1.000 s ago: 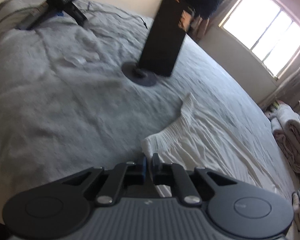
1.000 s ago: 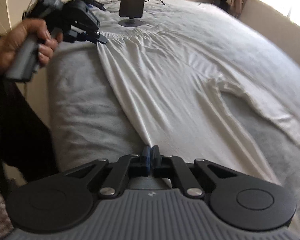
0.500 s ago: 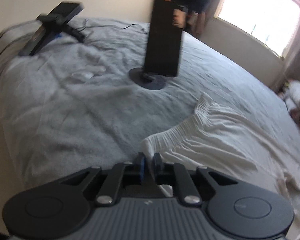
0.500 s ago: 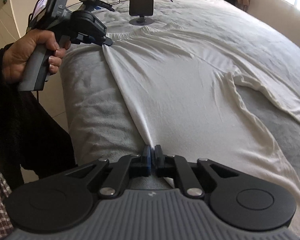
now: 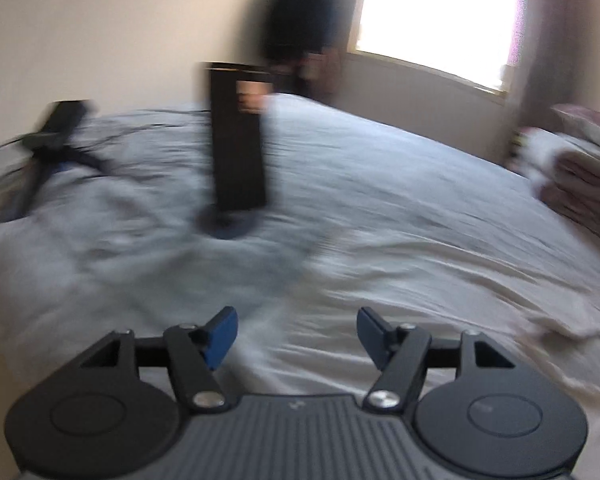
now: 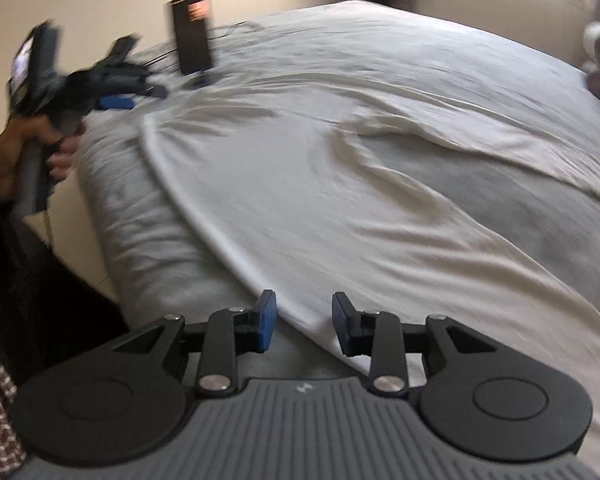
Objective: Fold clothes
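On grey bed (image 6: 132, 216): white garment (image 6: 340, 208) spread flat, edge along near side, ready for folding. Right gripper (image 6: 303, 326) jaws opening, hem between, unpinched. Left gripper (image 5: 296, 336) jaws opening wide, nothing held, letting cloth settle.

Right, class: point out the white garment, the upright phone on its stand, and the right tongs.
white garment (image 6: 340, 208), right wrist view, on its flat middle.
phone (image 6: 191, 34), right wrist view, on its dark back.
right tongs (image 6: 304, 326), right wrist view, midway between the blue tips, which are opening.
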`<state>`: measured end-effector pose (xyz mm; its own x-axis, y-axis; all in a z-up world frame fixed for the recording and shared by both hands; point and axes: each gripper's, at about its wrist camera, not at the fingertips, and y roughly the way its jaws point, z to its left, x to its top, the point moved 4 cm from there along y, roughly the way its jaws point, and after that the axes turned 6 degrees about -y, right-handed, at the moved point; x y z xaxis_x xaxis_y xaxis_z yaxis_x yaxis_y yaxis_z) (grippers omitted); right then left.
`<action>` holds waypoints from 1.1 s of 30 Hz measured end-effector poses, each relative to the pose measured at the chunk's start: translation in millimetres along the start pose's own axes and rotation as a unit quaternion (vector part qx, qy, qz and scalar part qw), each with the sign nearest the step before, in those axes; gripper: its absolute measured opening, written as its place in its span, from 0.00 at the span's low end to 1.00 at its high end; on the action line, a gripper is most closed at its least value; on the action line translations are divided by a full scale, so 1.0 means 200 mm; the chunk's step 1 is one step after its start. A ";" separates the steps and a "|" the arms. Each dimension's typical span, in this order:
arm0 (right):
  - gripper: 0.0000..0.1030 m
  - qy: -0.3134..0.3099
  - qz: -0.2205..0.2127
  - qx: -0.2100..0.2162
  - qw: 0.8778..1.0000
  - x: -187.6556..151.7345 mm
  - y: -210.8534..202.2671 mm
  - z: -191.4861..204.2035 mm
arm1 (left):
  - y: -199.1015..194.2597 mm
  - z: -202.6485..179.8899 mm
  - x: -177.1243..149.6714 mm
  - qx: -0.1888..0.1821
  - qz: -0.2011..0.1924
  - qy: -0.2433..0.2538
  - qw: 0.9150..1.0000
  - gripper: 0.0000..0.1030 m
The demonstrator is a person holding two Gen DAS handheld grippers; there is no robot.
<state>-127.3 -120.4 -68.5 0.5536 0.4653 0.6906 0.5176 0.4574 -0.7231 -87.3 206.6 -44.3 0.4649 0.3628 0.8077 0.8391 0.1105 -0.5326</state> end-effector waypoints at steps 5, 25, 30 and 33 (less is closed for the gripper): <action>0.34 0.037 0.001 -0.055 0.998 -0.13 -0.13 -0.15 | 0.01 -0.30 -0.13 -0.120 0.053 0.076 0.988 0.65; 0.36 0.266 0.011 -0.336 0.903 -0.70 -0.65 -0.90 | -0.28 -1.27 -0.87 -0.437 0.119 0.379 0.807 0.64; 0.18 0.266 0.002 -0.337 0.903 -0.75 -0.65 -0.91 | -0.25 -1.39 -0.90 -0.433 0.116 0.369 0.814 0.39; 0.00 0.257 0.003 -0.337 0.906 -0.75 -0.66 -0.90 | -0.22 -1.44 -0.90 -0.423 0.129 0.367 0.818 0.02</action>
<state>-160.9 -387.4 -80.0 0.6993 -0.0264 0.7143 0.6979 -0.1907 -0.6903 -127.3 -131.2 -93.2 0.4408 -0.4150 0.7959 0.4372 -0.6751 -0.5942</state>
